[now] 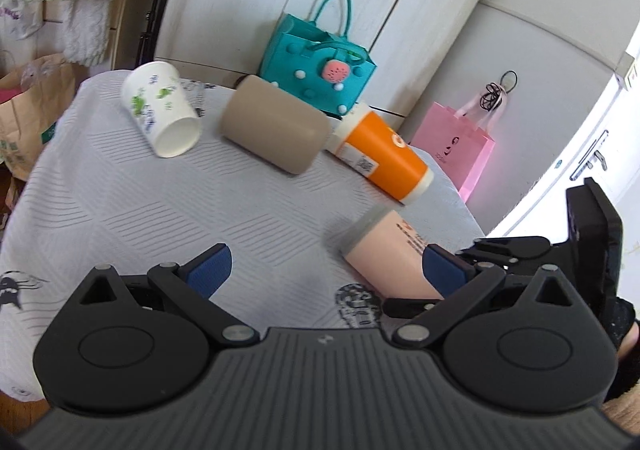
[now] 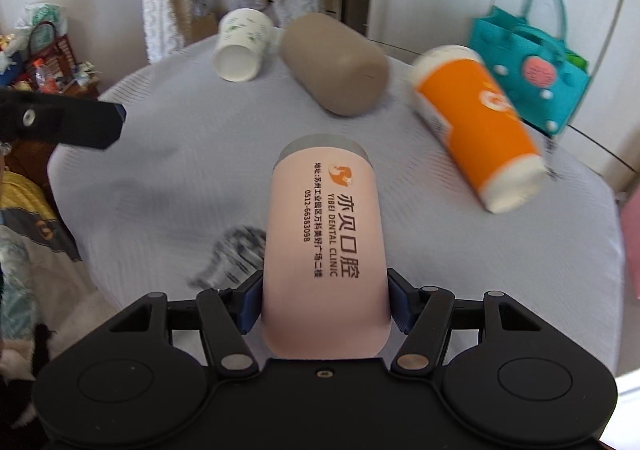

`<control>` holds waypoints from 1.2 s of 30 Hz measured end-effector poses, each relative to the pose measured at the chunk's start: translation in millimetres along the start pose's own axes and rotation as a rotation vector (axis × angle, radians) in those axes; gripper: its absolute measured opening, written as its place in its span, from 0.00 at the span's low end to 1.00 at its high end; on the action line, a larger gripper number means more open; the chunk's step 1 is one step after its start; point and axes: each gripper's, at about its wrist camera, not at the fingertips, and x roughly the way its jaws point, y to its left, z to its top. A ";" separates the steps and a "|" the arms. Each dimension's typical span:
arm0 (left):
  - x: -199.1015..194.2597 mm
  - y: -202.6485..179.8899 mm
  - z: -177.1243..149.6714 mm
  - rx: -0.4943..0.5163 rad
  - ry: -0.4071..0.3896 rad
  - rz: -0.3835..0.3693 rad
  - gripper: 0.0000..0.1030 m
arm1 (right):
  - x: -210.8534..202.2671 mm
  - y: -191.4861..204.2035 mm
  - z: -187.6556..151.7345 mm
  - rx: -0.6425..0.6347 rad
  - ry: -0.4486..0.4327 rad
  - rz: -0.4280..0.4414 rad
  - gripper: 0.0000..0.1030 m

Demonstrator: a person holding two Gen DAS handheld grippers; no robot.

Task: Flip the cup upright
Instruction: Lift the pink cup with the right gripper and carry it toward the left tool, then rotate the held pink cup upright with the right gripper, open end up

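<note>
Right gripper (image 2: 325, 300): blue pads clamped on both sides of the pink cup (image 2: 326, 246), lower centre of the right wrist frame. Cup points away from the camera, grey band at its far end, printed text along its side.

Left gripper (image 1: 326, 270): jaws spread wide, nothing between them, over the white cloth (image 1: 160, 209).

3 more cups lie on their sides across the upper half of the frame: white cup (image 2: 242, 45) upper left, tan cup (image 2: 334, 63) centre, orange cup (image 2: 476, 125) right. Teal bag (image 2: 532, 69) at far right.
</note>
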 end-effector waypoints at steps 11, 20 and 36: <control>23.4 25.6 -1.8 -0.122 0.072 -0.084 1.00 | 14.4 17.3 18.6 0.044 -0.015 0.003 0.65; 63.1 18.3 1.8 -0.175 0.122 -0.221 1.00 | -3.3 1.2 13.2 0.035 -0.046 0.038 0.85; 87.3 11.7 -3.9 -0.185 0.149 -0.234 0.82 | 4.7 -4.7 24.2 -0.052 -0.030 0.228 0.67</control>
